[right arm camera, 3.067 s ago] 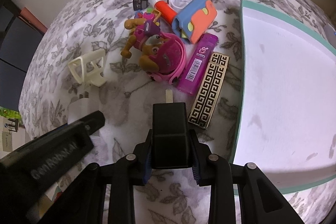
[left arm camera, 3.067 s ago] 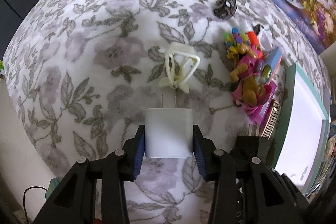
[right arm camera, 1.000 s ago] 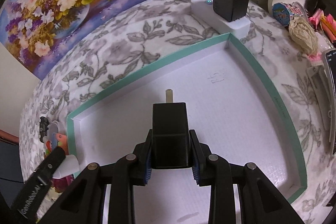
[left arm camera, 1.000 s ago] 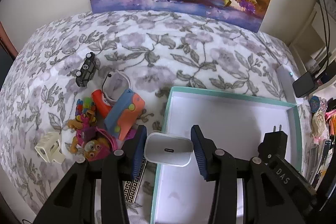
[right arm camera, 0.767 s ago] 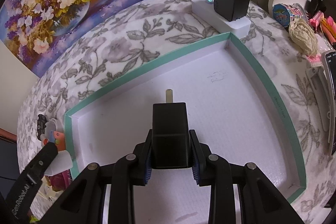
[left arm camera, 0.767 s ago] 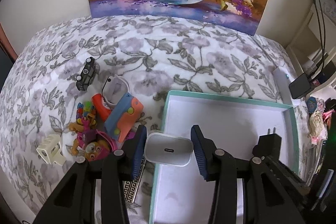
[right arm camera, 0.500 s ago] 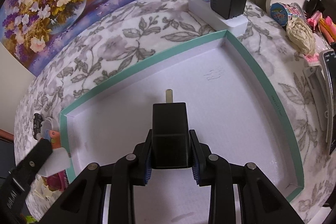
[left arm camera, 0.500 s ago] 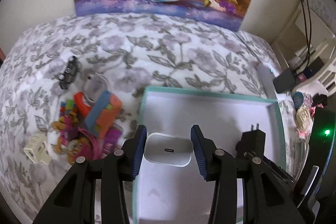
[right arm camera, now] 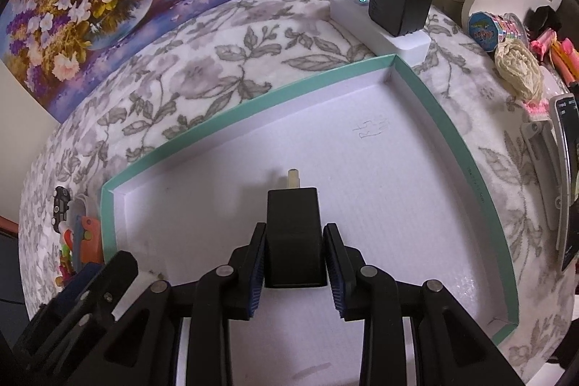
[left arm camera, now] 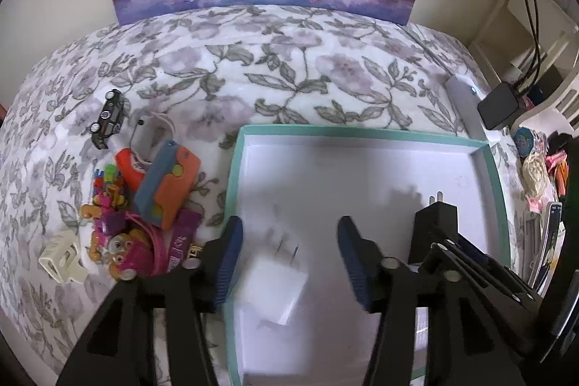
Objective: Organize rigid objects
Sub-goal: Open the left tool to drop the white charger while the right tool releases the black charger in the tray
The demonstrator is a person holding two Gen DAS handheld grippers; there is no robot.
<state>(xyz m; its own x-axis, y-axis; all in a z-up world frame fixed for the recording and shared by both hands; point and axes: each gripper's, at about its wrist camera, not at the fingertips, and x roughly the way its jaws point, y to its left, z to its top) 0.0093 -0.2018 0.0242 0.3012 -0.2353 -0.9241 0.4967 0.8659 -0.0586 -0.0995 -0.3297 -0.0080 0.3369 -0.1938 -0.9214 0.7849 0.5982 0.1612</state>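
Off to my left, the toy pile (left arm camera: 144,201), the car (left arm camera: 108,118) and the cream clip (left arm camera: 61,259) sit unsorted on the floral surface (left arm camera: 289,78). My left gripper (left arm camera: 287,255) has its jaws opening, clear of the white charger (left arm camera: 277,284), which lies in the tray (left arm camera: 362,131). My right gripper (right arm camera: 294,263) is opening too, the black charger (right arm camera: 293,241) between its jaws over the tray floor; I cannot tell if it is free. I judge two pieces are nearly placed, most remain.
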